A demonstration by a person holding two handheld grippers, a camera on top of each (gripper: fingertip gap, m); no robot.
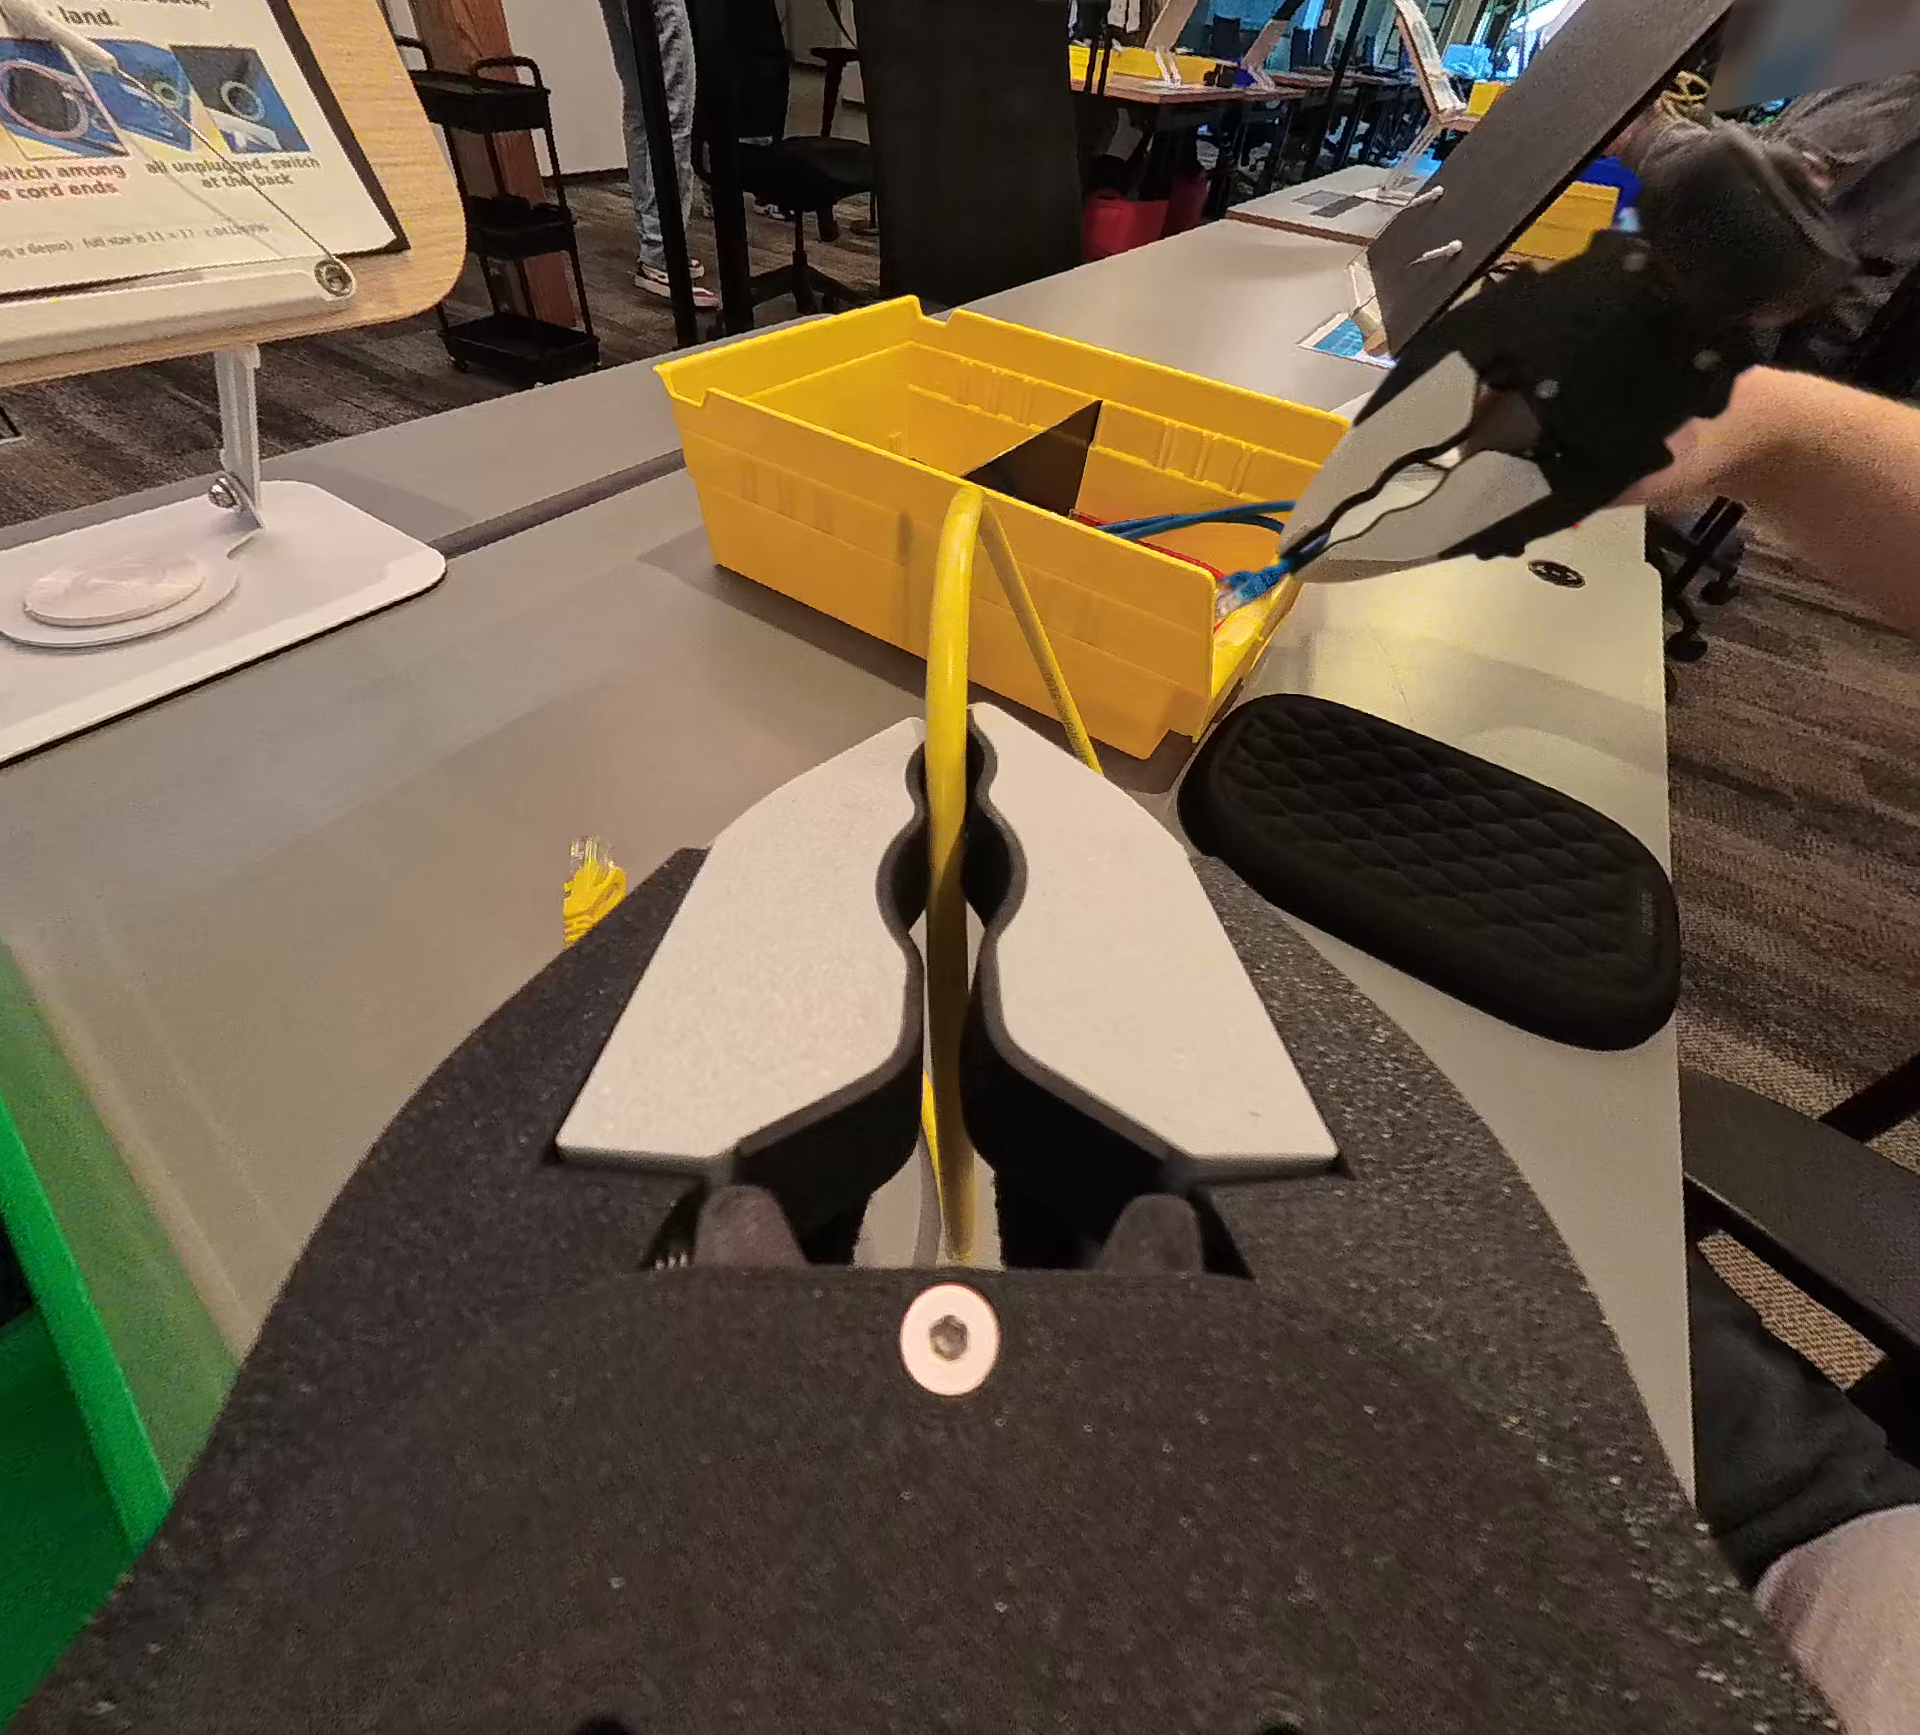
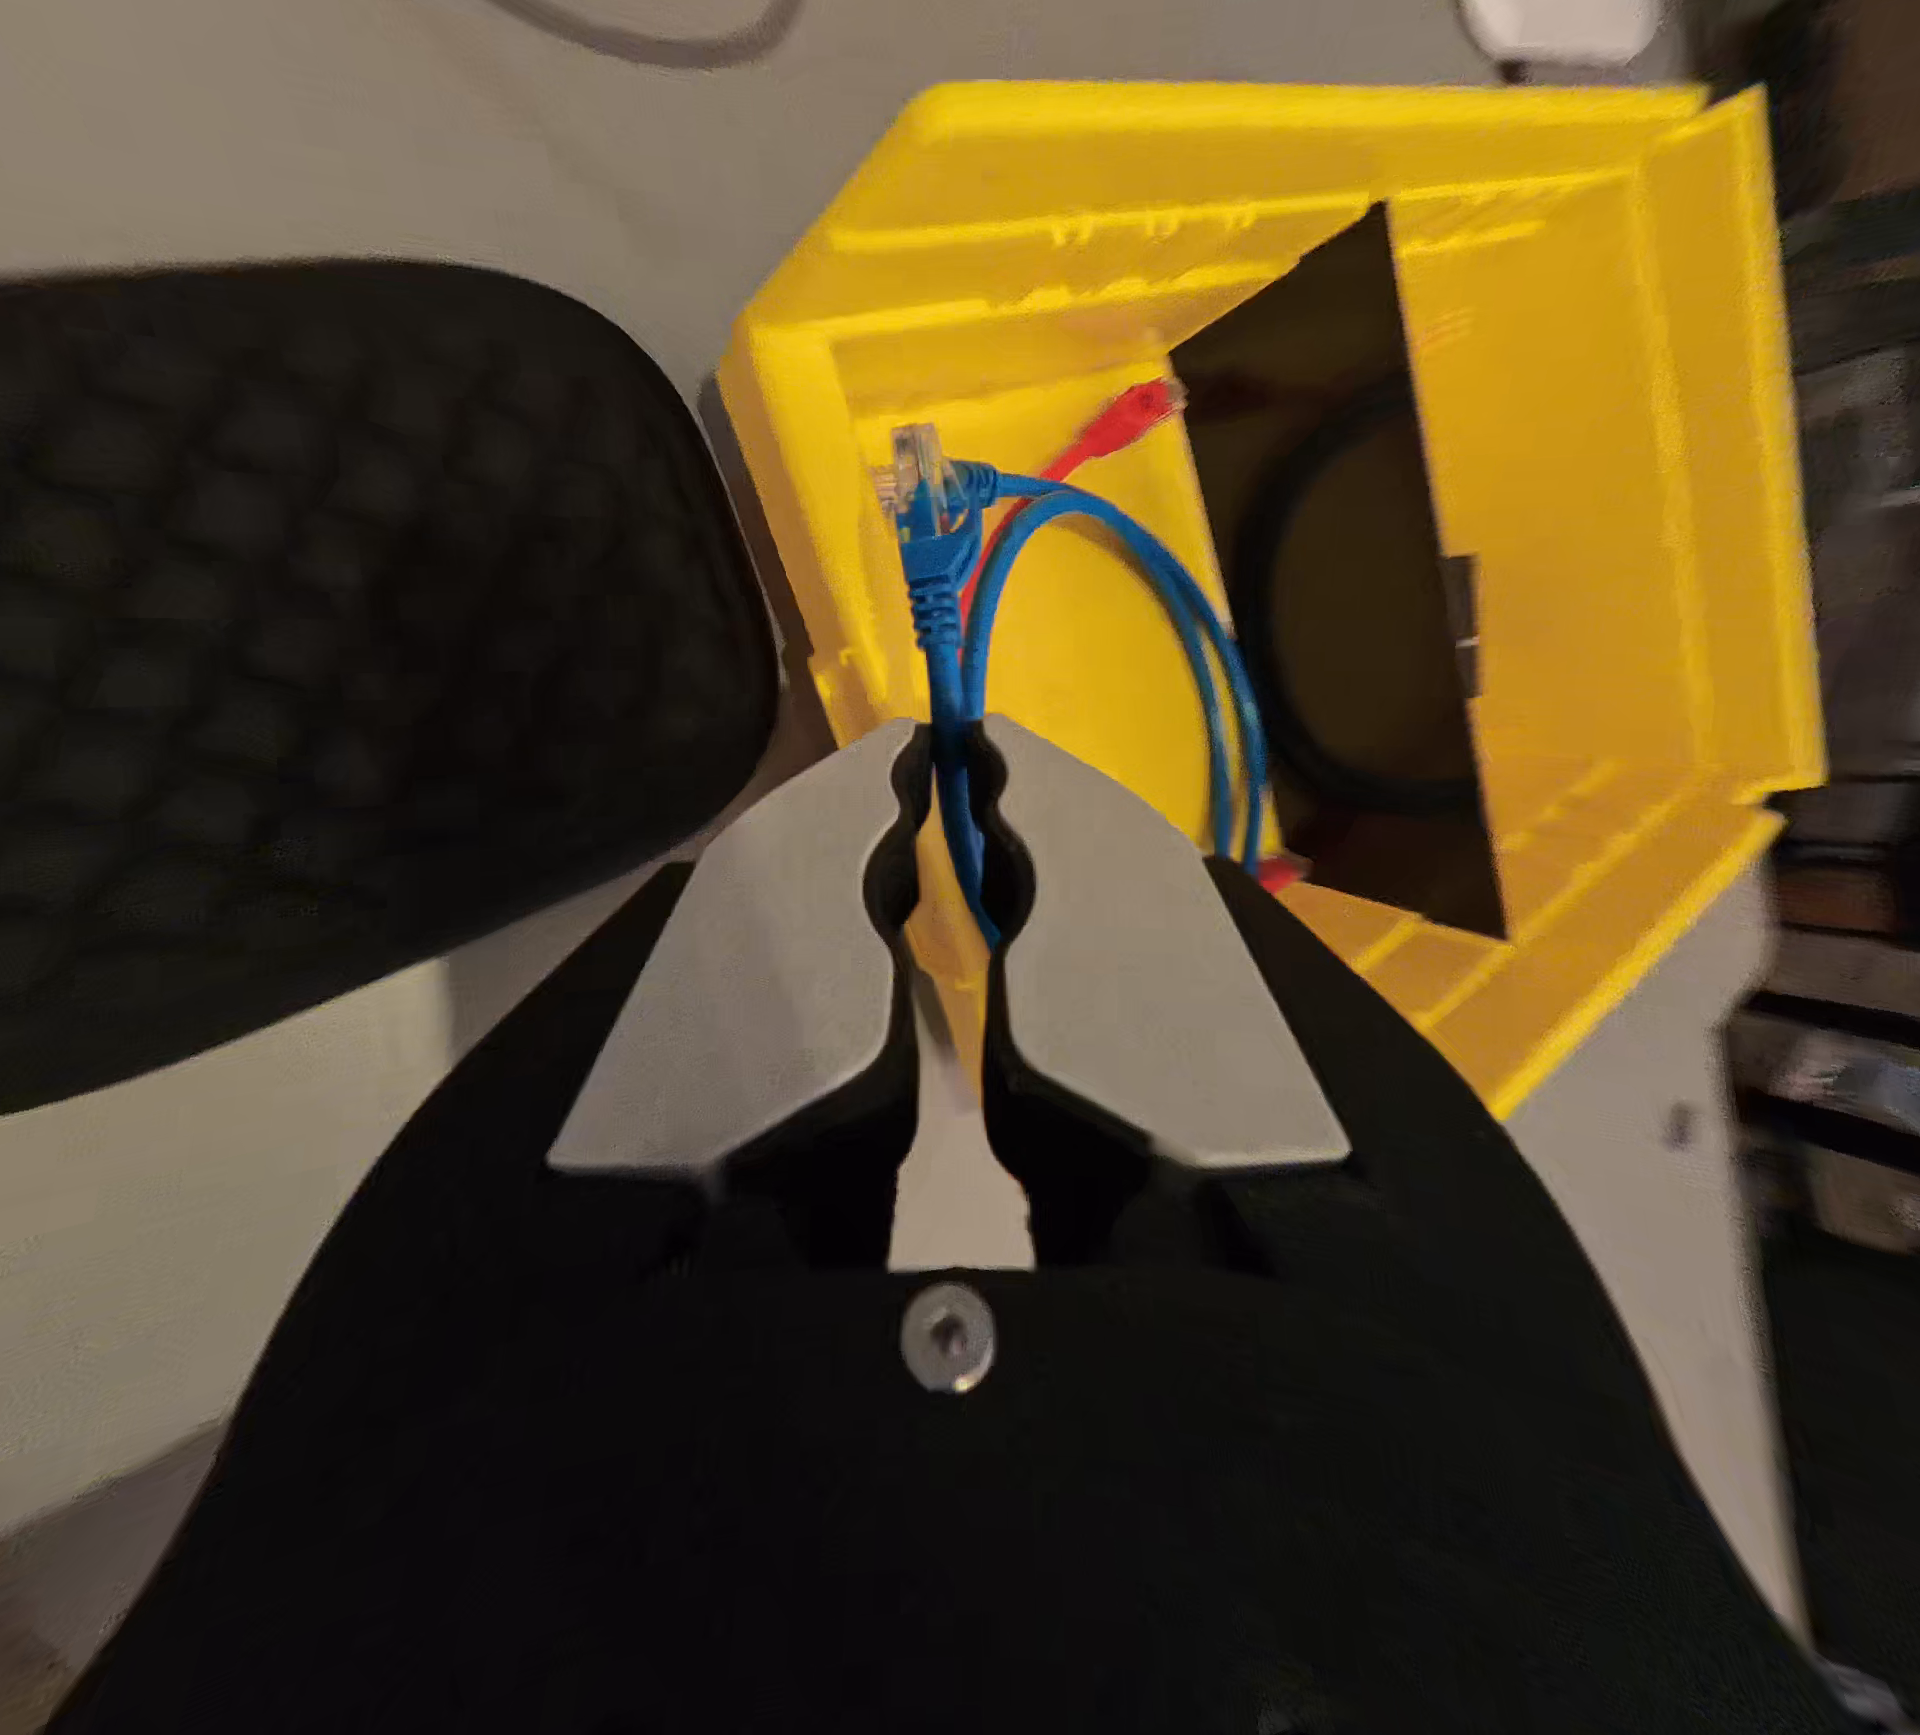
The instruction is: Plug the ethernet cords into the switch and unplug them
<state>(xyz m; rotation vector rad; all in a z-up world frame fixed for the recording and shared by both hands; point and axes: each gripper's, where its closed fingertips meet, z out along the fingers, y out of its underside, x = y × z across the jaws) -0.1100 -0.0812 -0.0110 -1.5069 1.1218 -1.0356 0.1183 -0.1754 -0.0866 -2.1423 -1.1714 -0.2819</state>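
Observation:
My left gripper [image 1: 948,729] is shut on a yellow ethernet cord [image 1: 951,646] that arches from the jaws up to the near wall of a yellow bin [image 1: 935,542]. Its yellow plug [image 1: 590,885] hangs at the left of my fingers. My right gripper [image 2: 954,729] is shut on a blue ethernet cord [image 2: 951,698] just behind its plug [image 2: 925,490], over the bin's [image 2: 1558,438] corner. It also shows in the left wrist view [image 1: 1299,558] at the bin's right end. A red cord [image 2: 1122,418] lies in the bin. A black divider [image 2: 1351,542] stands across the bin.
A black padded wrist rest [image 1: 1434,864] lies on the grey table right of the bin. A white stand [image 1: 208,563] with an instruction sheet is at the left. A green box edge [image 1: 62,1270] is at the near left. A person's forearm [image 1: 1818,480] holds the right gripper. The gap from one gripper's tips to the other's is roughly 25 centimeters.

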